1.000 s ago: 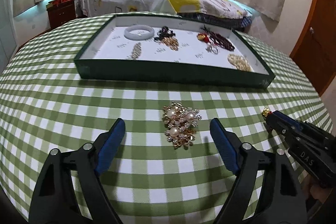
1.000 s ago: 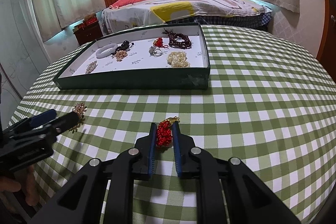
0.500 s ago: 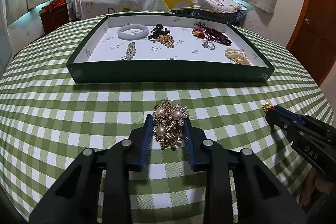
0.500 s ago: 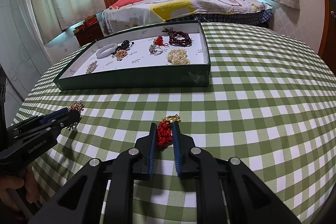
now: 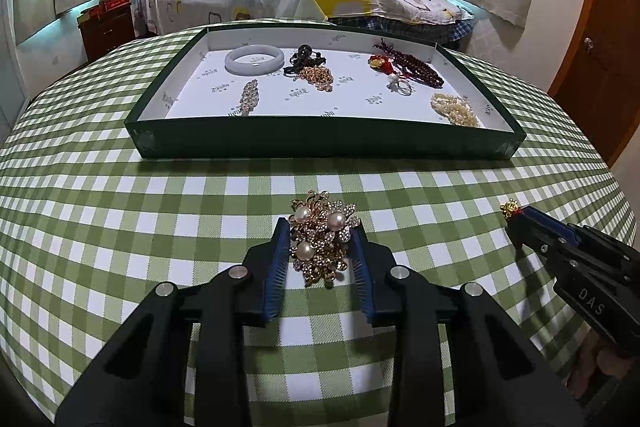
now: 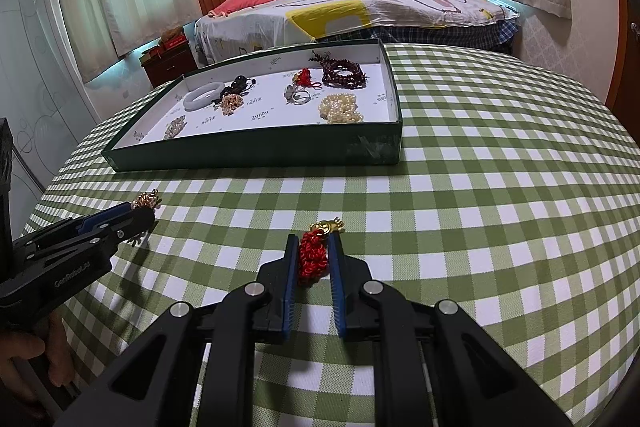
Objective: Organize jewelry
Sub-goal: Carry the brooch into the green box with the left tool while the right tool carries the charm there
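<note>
left hand-held gripper (image 5: 320,251) had just closed on the pearl brooch (image 5: 322,243) on the bench (image 5: 120,227), right hand-held gripper (image 6: 314,259) was clamped on the red tassel charm (image 6: 312,261). most pieces sat in the tray (image 5: 320,143) already, these two looked left.

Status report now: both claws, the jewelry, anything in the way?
Left claw just closed on pearl brooch. Right claw shut on red charm. Tray ahead, path clear.

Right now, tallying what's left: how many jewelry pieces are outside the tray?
2, both on the tablecloth: the pearl brooch between the left gripper's jaws, which just closed around it, and the red charm in the right gripper's jaws.
</note>
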`<act>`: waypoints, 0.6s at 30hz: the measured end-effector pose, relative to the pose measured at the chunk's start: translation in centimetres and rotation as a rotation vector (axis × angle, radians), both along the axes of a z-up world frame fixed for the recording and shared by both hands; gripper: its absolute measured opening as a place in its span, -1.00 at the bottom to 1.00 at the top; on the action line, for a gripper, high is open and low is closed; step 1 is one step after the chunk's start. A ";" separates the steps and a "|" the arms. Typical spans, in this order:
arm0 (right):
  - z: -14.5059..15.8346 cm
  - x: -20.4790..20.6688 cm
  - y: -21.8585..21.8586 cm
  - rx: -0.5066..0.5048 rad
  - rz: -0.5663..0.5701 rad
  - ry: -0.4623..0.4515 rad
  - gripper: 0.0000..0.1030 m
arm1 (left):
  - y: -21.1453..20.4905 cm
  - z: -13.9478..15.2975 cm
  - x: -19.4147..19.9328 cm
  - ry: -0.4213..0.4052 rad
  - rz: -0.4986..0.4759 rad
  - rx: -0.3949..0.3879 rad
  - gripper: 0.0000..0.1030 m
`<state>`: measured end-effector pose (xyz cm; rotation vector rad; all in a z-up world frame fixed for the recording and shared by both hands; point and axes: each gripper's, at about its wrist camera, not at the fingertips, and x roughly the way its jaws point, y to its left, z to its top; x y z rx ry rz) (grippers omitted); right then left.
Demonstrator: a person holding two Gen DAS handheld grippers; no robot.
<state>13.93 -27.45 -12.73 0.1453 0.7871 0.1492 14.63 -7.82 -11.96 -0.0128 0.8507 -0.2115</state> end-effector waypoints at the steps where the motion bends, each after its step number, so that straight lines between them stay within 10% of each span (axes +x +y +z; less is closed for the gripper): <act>1: 0.0 0.0 0.0 0.000 0.000 0.000 -0.69 | -0.1 0.0 0.1 0.002 -0.002 -0.001 -0.27; 12: 0.0 0.0 0.0 -0.001 0.000 0.000 -0.69 | -1.1 0.2 0.6 0.016 -0.012 0.017 -0.10; 18: 0.0 0.0 0.0 -0.001 0.000 0.000 -0.69 | -1.0 0.1 0.8 0.016 -0.012 0.026 -0.36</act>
